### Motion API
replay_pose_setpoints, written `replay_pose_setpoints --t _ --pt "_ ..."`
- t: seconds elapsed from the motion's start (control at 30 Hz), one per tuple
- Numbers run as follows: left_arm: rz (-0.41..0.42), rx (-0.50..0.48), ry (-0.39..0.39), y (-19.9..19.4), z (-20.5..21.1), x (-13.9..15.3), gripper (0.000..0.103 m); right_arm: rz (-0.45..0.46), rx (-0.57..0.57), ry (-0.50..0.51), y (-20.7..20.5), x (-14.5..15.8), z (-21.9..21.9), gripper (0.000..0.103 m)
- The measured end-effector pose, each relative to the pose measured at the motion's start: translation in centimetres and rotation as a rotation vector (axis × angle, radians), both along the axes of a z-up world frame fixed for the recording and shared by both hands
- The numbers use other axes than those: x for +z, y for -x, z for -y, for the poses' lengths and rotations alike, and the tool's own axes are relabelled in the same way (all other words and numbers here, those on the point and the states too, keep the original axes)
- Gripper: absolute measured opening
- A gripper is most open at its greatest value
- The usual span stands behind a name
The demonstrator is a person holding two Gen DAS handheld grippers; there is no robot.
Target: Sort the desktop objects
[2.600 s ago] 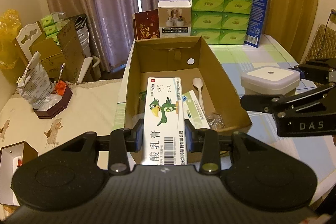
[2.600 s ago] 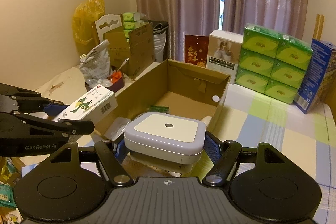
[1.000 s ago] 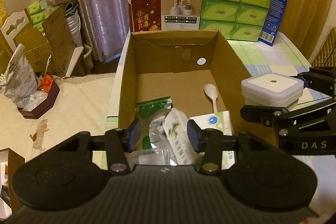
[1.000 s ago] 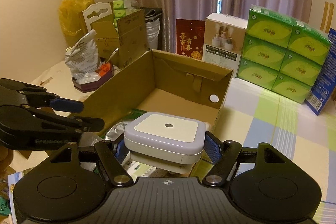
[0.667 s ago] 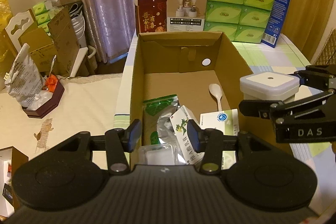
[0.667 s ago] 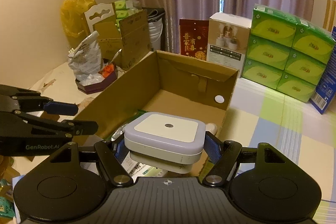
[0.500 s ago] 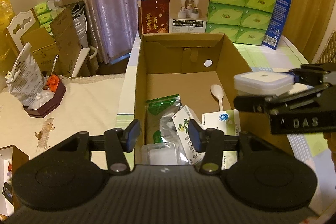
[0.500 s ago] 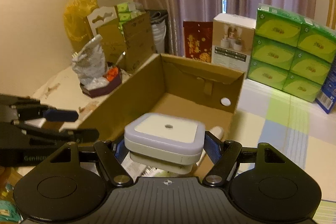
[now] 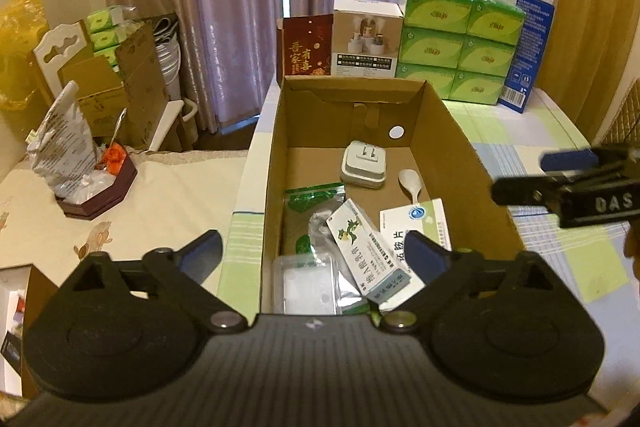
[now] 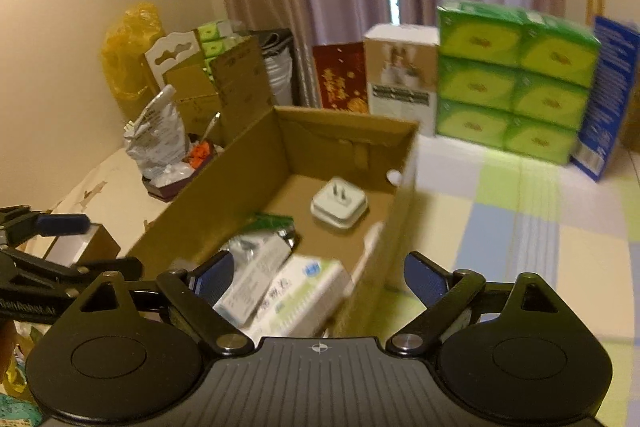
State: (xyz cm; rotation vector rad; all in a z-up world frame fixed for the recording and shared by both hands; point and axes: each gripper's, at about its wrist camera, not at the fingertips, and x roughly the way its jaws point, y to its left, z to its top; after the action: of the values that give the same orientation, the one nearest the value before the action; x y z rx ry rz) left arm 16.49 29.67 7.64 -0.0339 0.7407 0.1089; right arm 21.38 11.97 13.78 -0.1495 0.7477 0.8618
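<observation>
An open cardboard box [image 9: 460, 147] [image 10: 260, 155] stands on the table. Inside, at the far end, a white square plug-in night light [image 9: 363, 163] [image 10: 339, 205] lies prongs up. Nearer lie a white spoon [image 9: 411, 179], a green-bird medicine box [image 9: 366, 251], a white-and-blue medicine box [image 9: 416, 227] [image 10: 300, 291], a green zip bag [image 9: 314, 195] and a clear plastic case [image 9: 308, 285]. My left gripper [image 9: 314, 257] is open and empty above the box's near end. My right gripper [image 10: 318, 273] is open and empty over the box's right wall; it also shows in the left wrist view [image 9: 560, 183].
Green tissue packs [image 9: 456, 39], a blue carton [image 9: 528, 51], a white product box [image 9: 366, 39] and a red envelope [image 9: 306, 47] stand behind the box. A foil bag in a dark tray [image 9: 80, 167] sits on the cream surface at left. The checked tablecloth [image 10: 520, 227] lies right.
My right gripper moved over the box, opened and let go of the night light, which now lies at the far end. My left gripper, which released the green-bird box earlier, opened wider.
</observation>
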Motion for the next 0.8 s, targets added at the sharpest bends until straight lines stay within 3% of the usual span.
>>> replay_pose_setpoints --t 0.2,0.8 --pt "0.027 0.037 -0.003 2.9 1.0 1.0 0.102 -0.035 -0.021 0.008 3.0 0.4 2.7 0.101" --pt "0.013 0.097 0.027 11.5 4.8 5.0 0.102 -0.055 -0.033 0.075 11.6 2.6 6.5 0.101"
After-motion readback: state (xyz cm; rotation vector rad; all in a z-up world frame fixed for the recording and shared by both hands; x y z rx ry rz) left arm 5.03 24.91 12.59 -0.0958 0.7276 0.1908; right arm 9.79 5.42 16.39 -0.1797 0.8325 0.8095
